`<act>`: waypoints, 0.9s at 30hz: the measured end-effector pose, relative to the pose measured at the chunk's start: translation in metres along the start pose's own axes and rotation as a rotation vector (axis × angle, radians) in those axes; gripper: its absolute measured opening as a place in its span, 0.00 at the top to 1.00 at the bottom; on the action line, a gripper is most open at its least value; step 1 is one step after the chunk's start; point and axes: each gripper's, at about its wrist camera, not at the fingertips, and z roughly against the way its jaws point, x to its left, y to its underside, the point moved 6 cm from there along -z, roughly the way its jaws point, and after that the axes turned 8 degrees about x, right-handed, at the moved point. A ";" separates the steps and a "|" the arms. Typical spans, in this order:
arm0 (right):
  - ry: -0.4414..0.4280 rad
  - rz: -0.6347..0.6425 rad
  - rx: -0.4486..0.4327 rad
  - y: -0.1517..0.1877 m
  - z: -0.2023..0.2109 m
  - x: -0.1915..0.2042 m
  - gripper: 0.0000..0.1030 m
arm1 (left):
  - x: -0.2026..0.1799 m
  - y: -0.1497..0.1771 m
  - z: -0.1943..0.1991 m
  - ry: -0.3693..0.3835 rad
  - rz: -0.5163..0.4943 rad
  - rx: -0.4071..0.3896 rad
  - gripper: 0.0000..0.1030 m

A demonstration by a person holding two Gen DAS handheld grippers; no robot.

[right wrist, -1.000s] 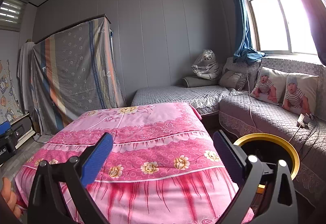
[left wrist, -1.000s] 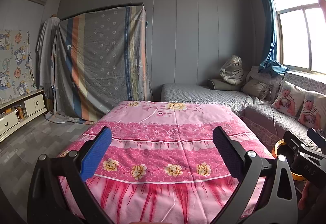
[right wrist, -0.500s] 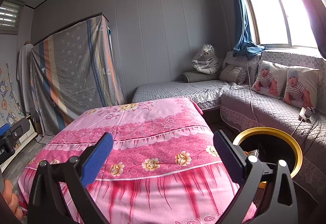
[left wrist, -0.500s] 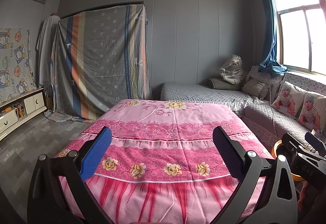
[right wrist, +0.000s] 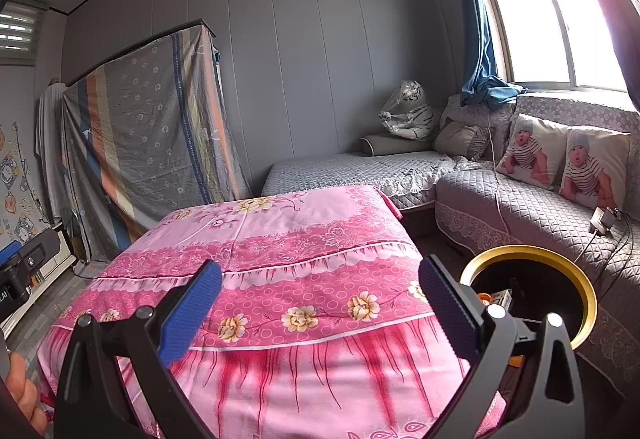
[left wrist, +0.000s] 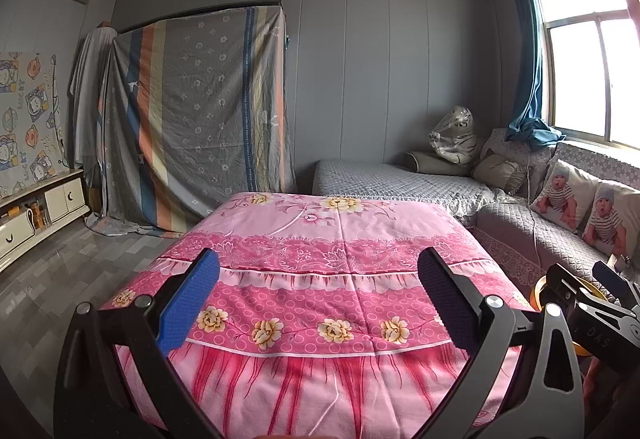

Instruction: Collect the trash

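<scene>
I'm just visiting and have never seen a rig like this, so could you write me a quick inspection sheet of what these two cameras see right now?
Surface: pink floral cloth over a table, nothing lying on it.
Job's things: gold-rimmed bin at the table's right, a small box and scraps inside.
Clutter: nothing seen on the table.
Grippers: left gripper open, empty; right gripper open, empty, beside the bin.
Cables: white cord and a charger on the grey sofa.
Surroundings: baby-print pillows, wrapped tiger toy, striped sheet draped over furniture, window.
</scene>
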 end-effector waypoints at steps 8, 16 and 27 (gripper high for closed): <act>-0.006 -0.001 0.010 0.002 -0.004 0.001 0.08 | 0.000 0.002 0.002 0.000 0.007 -0.001 0.08; -0.005 -0.007 0.021 0.005 -0.007 0.000 0.08 | 0.000 0.001 0.001 0.004 0.009 0.006 0.08; -0.007 -0.018 0.033 0.006 -0.008 -0.002 0.08 | -0.003 0.002 -0.001 0.012 0.007 0.018 0.08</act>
